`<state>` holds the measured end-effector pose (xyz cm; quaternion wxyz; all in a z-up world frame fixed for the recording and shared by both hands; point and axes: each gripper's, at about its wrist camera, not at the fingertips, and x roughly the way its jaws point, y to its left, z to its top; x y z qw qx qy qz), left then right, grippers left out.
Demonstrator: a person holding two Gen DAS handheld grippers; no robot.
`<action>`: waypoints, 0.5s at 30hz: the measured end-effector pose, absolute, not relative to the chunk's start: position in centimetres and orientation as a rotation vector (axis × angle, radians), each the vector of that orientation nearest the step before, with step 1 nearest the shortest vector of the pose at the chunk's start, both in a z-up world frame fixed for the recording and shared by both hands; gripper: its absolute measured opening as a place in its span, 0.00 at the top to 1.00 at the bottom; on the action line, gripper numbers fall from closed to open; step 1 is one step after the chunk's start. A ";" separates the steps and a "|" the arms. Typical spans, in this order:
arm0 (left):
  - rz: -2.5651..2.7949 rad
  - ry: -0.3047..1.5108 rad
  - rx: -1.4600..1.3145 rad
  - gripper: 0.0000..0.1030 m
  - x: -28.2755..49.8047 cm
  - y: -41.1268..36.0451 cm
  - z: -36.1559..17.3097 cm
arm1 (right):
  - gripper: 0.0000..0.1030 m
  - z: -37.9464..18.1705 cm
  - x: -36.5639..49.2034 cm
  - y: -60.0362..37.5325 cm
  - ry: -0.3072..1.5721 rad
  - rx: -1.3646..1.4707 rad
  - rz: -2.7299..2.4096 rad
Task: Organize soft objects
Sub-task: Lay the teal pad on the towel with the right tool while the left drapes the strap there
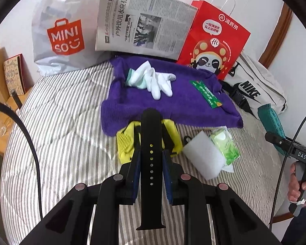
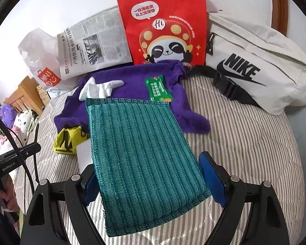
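Both grippers hold something: my left gripper [image 1: 151, 157] has its jaws pressed nearly together, pinching a black watch strap [image 1: 151, 163] that runs lengthwise between them. My right gripper [image 2: 153, 181] has its jaws spread wide, clamping a teal scrubbing pad [image 2: 142, 153] that juts forward past the fingertips.

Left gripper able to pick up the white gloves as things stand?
Probably not yet. The left gripper is shut on a black watch strap. The white gloves lie uncovered on the purple towel, so the path looks free.
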<state>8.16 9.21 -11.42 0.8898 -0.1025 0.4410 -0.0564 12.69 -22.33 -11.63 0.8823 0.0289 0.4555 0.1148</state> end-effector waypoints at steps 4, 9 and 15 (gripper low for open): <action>-0.121 0.909 -0.216 0.81 9.5 9.4 -10.8 | 0.16 -11.2 13.7 -22.0 0.944 0.064 0.241; -0.131 0.901 -0.213 0.81 11.5 9.4 -10.0 | 0.16 -10.9 15.0 -21.3 0.938 0.057 0.243; -0.144 0.902 -0.212 0.81 14.6 9.6 -9.5 | 0.16 -10.9 16.8 -20.9 0.937 0.047 0.234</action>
